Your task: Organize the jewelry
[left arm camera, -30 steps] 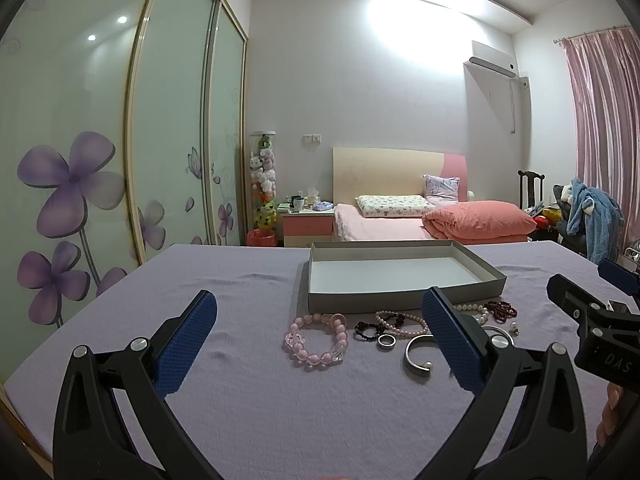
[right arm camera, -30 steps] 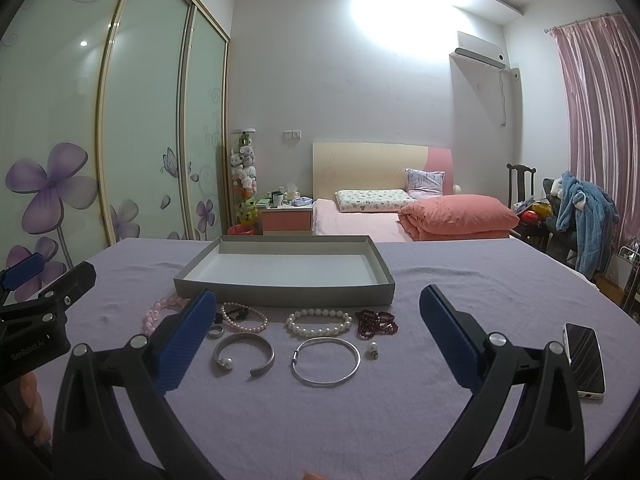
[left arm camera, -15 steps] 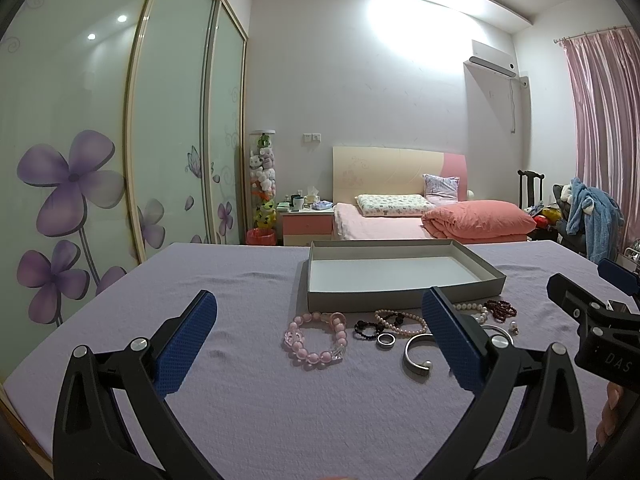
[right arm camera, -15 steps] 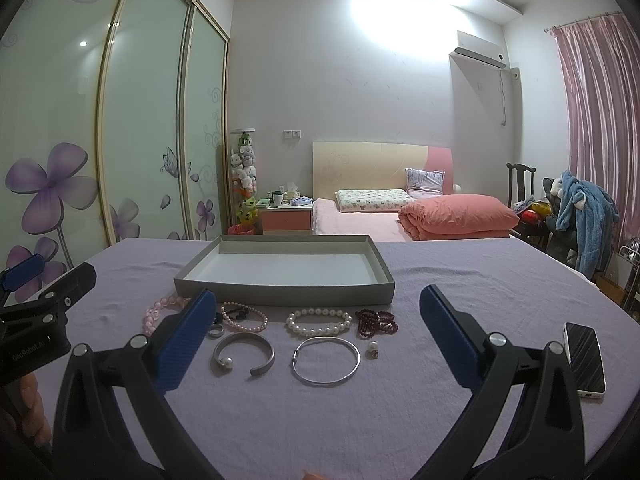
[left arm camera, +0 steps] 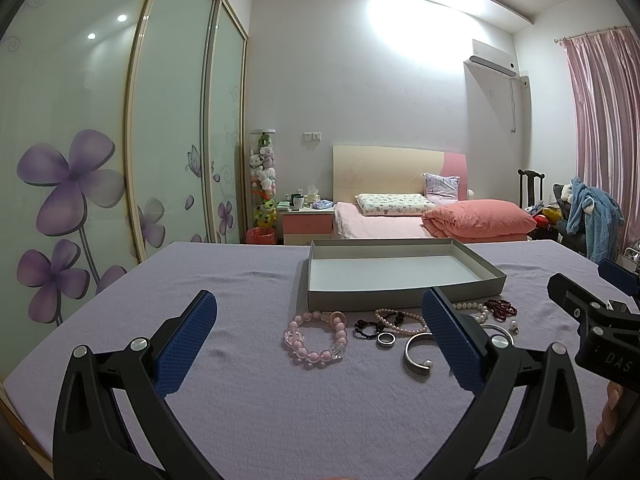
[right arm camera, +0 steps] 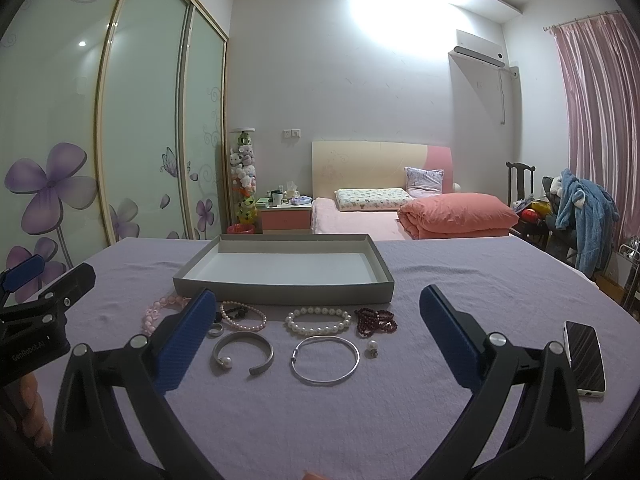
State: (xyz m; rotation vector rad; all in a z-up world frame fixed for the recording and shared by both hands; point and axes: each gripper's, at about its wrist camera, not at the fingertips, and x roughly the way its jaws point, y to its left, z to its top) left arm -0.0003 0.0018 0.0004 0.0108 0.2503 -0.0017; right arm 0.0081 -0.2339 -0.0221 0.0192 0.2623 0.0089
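An empty grey tray [left arm camera: 404, 295] [right arm camera: 280, 290] sits on the purple table. Jewelry lies in front of it: a pink bead bracelet [left arm camera: 316, 340] [right arm camera: 160, 312], a small ring [left arm camera: 386, 339] [right arm camera: 215, 330], a silver cuff with pearl ends [left arm camera: 416, 356] [right arm camera: 243, 352], a thin silver bangle [right arm camera: 325, 359], a white pearl bracelet [right arm camera: 318, 320], dark red beads [right arm camera: 376, 322] [left arm camera: 500, 307] and a pearl earring [right arm camera: 373, 346]. My left gripper [left arm camera: 320, 336] is open and empty, just before the pink bracelet. My right gripper [right arm camera: 316, 340] is open and empty, over the bangle.
A phone [right arm camera: 584, 360] lies on the table at the right. The table's left edge [left arm camera: 24, 380] runs beside a sliding wardrobe. A bed [left arm camera: 420, 216] and a chair with clothes [right arm camera: 576, 216] stand beyond the table.
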